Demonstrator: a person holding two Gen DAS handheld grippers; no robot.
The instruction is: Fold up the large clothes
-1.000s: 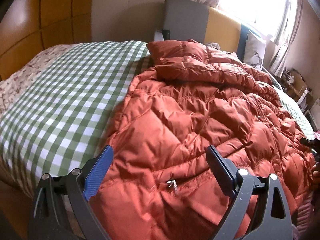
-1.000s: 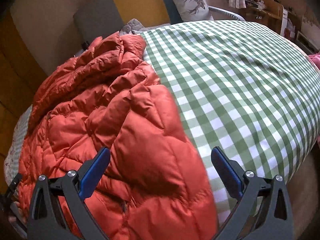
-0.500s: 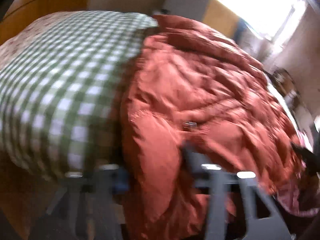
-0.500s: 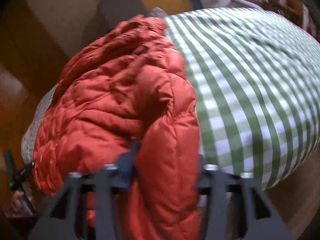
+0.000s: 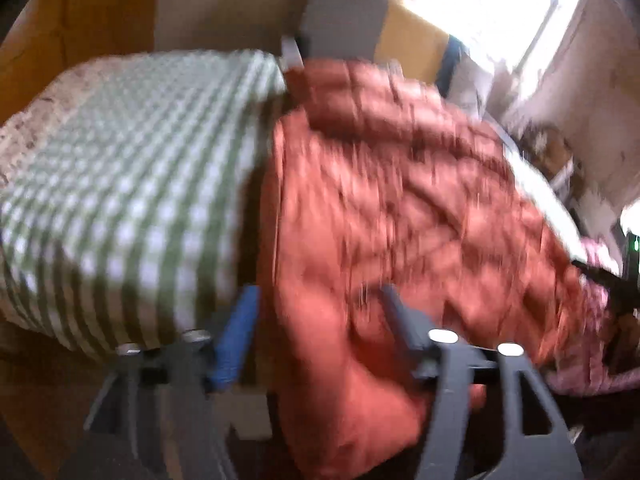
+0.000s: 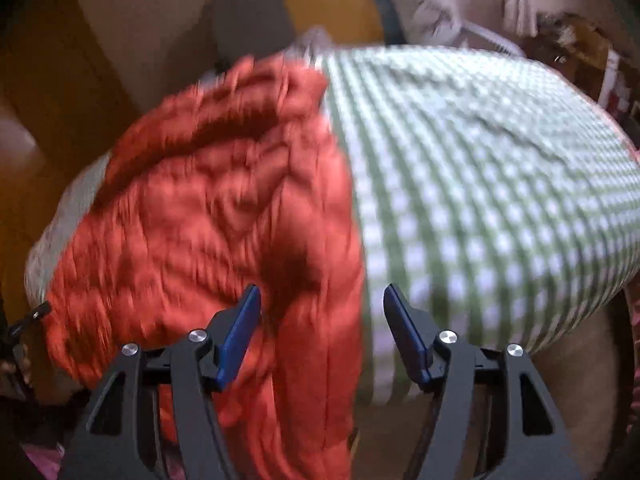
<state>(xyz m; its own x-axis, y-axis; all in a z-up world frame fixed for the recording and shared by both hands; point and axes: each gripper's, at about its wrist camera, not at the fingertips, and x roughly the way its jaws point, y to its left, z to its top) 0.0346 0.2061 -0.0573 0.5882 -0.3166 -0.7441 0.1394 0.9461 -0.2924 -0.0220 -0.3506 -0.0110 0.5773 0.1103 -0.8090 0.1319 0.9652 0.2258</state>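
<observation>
A puffy orange-red quilted jacket (image 5: 400,208) lies on a bed with a green-and-white checked cover (image 5: 120,184), its near hem hanging over the bed's edge. My left gripper (image 5: 320,320) is narrowed on the hem's left corner, with a thick fold between the blue pads. In the right wrist view the jacket (image 6: 224,208) fills the left half, beside the checked cover (image 6: 500,168). My right gripper (image 6: 320,320) is closed in on the hem's right corner, where the padding bulges between the fingers. Both views are blurred by motion.
A grey and yellow headboard (image 5: 340,12) and a bright window (image 5: 480,0) stand behind the bed. A pillow (image 6: 432,8) leans at the head end. Wooden wall panels (image 5: 80,20) are on the left. Pink cloth (image 5: 592,376) lies low at the right, and a cluttered shelf (image 6: 580,48) stands beyond the bed.
Both grippers went from wide open above the jacket to closed in on its near hem. The hem has come toward me over the bed's edge, and both cameras have dropped lower.
</observation>
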